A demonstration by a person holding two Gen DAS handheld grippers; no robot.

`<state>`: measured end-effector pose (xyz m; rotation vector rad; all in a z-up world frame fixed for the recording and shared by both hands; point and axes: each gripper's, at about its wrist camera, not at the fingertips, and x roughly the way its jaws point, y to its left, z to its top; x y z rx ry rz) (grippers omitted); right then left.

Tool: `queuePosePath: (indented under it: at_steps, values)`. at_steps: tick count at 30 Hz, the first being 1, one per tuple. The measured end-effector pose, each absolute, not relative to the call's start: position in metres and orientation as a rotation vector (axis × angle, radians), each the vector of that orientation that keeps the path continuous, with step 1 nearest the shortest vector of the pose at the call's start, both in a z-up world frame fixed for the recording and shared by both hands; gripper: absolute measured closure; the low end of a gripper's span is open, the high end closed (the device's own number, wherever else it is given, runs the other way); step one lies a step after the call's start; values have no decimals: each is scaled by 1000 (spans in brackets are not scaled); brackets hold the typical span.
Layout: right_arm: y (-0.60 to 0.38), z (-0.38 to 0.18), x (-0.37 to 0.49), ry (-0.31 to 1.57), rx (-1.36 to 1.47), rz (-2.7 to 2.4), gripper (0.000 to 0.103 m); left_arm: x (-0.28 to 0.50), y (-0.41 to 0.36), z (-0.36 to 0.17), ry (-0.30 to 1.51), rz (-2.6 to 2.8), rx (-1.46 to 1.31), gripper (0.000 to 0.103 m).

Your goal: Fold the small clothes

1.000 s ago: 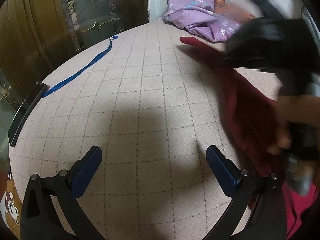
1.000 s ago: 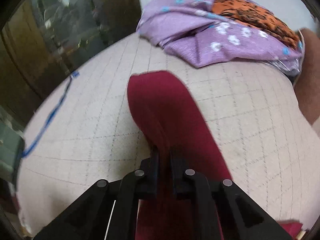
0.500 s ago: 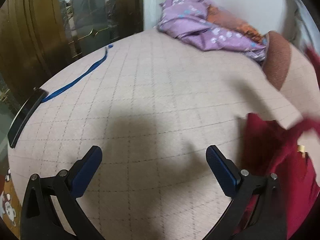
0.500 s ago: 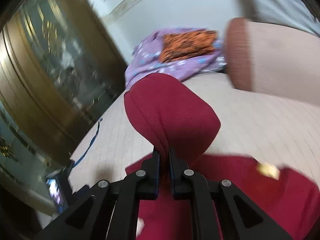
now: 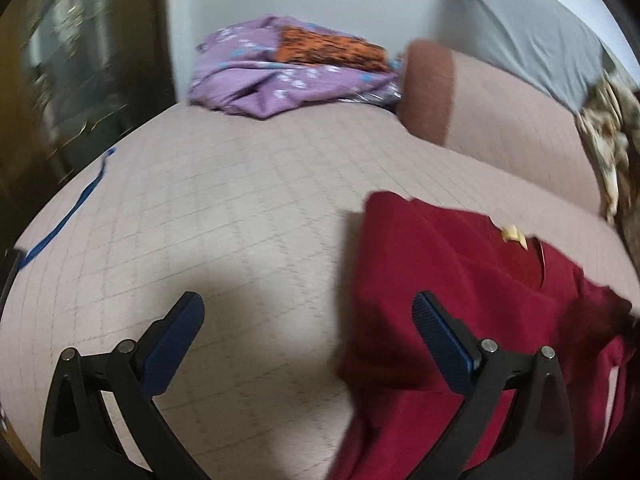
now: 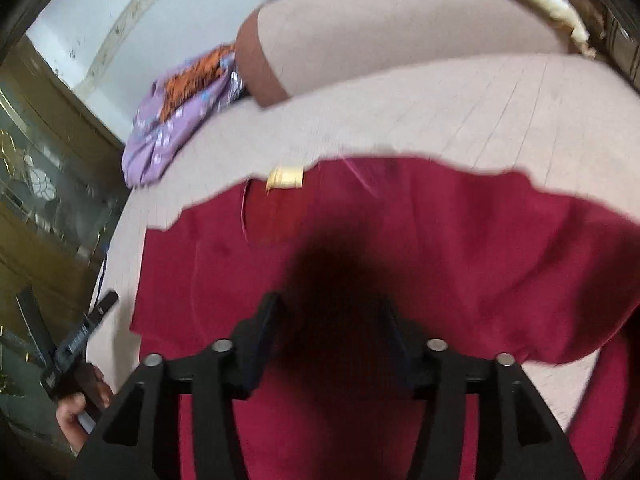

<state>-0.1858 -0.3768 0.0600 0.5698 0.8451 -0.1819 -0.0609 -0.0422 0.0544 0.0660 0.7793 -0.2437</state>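
Right gripper (image 6: 332, 320) hangs just above the garment (image 6: 420, 248) with its jaws parted; they have just been opening, and the pads press on nothing, though red cloth lies under the gap. Left gripper (image 5: 308, 344) stands wide and empty over the bedcover (image 5: 240, 208), its right finger above the garment's left edge.

The garment, dark red, lies spread on the near right of the bed, with a small yellow tag (image 6: 285, 178) at its far edge. Soft folds and a rumpled outline suggest a light, limp fabric: it should drape rather than hold a shape, and is unlikely to slip or be harmed. Best holds are probably pinches at edges or corners, one per gripper, so that the cloth hangs flat.

Farther off lie a purple bundle (image 5: 280, 76) and a pillow (image 5: 480, 92).
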Motion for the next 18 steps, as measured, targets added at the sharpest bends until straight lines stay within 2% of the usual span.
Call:
queuePosePath:
  at_steps: [1, 2, 6, 12, 18]
  values:
    - [-378, 61, -179, 842, 559, -191, 30, -60, -49, 50, 793, -248, 91, 0]
    - [-377, 60, -175, 845, 547, -202, 29, -59, -55, 45, 812, -249, 114, 0]
    - [-384, 41, -168, 900, 522, -274, 29, -55, -62, 28, 872, -220, 179, 0]
    - [-413, 63, -208, 803, 513, -331, 29, -53, -63, 23, 891, -208, 188, 0]
    - [-427, 48, -203, 880, 495, -331, 27, -53, -65, 21, 885, -203, 200, 0]
